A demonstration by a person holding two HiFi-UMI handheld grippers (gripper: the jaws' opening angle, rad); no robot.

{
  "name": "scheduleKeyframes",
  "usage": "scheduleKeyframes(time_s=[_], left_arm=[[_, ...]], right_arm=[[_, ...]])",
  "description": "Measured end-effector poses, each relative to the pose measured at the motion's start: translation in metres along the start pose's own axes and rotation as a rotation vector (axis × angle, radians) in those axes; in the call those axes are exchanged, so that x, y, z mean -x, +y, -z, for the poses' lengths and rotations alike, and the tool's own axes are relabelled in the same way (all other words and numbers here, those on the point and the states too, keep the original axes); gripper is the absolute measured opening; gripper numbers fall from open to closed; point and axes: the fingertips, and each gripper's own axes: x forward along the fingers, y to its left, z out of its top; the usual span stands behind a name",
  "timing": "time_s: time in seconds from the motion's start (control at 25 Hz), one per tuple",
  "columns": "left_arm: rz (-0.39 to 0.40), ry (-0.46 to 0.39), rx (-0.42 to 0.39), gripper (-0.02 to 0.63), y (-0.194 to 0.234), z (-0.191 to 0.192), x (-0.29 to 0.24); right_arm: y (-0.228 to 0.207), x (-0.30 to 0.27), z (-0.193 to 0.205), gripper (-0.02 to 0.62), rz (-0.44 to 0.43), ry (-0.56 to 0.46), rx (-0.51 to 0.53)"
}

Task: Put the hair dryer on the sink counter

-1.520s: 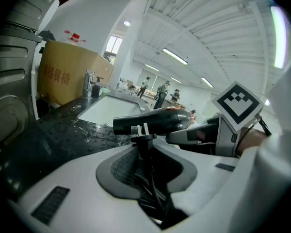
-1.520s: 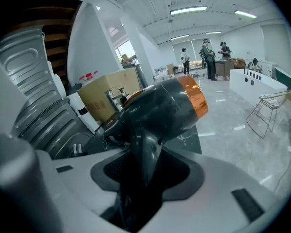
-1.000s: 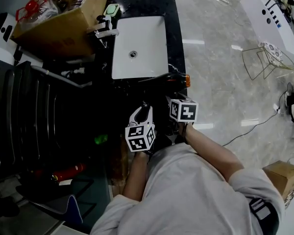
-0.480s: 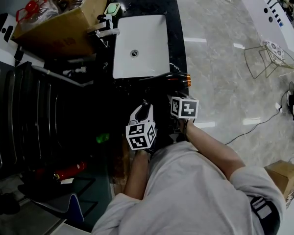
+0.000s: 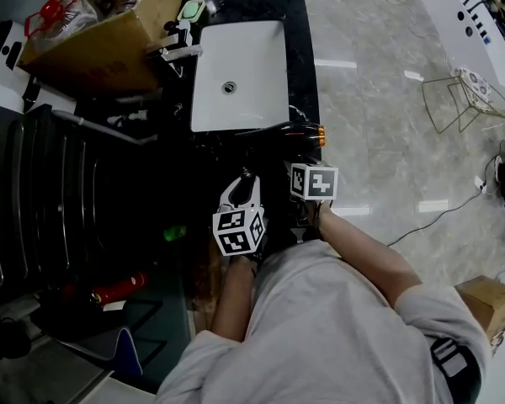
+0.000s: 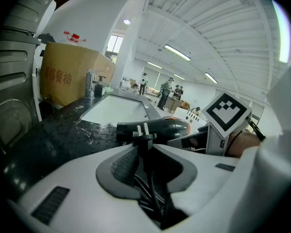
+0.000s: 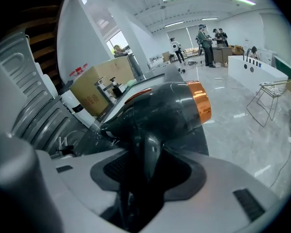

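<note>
Facing the black surface [image 5: 301,32], you see it run away from you, with a cardboard box [image 5: 109,49] along its left side. The white basin [image 5: 252,66] is sunk into the surface. The hair dryer [image 7: 160,106] lies level over the near end of the surface, just short of the basin; contact with the surface cannot be confirmed. Your right gripper [image 7: 145,178] has its jaws clamped on the hair dryer's handle. Your left gripper [image 6: 148,169], just beside the right one, has its jaws clenched on the bundled cord [image 6: 148,193]. The orange ring [image 7: 202,103] marks the hair dryer's right end. The plug [image 6: 141,132] stands above the left jaws, its 2 prongs pointing up.
</note>
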Motion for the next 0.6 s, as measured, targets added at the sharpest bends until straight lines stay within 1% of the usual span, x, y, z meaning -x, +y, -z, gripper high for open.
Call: scheduleKeyframes(time_s=[0.08, 0.16, 0.28, 0.36, 0.48, 0.6], left_arm=[[-0.008, 0.003, -0.001, 0.095, 0.000, 0.000, -0.001], [-0.016, 0.006, -0.001, 0.095, 0.000, 0.000, -0.001], [-0.027, 0.008, -0.004, 0.095, -0.001, 0.000, -0.002], [-0.035, 0.011, -0.004, 0.095, -0.001, 0.000, -0.003], [-0.045, 0.012, -0.009, 0.095, -0.002, -0.001, -0.003], [-0.057, 0.009, -0.016, 0.095, -0.004, -0.002, -0.003]], right_arm=[[0.003, -0.001, 0.001, 0.189, -0.044, 0.016, 0.023], [0.004, 0.001, 0.001, 0.212, -0.090, 0.023, 0.062], [0.006, 0.005, 0.000, 0.239, -0.136, 0.022, 0.137], [0.007, 0.009, 0.000, 0.256, -0.167, 0.017, 0.168], [0.006, 0.023, -0.003, 0.272, -0.208, -0.022, 0.197], [-0.001, 0.047, -0.008, 0.275, -0.222, -0.077, 0.248]])
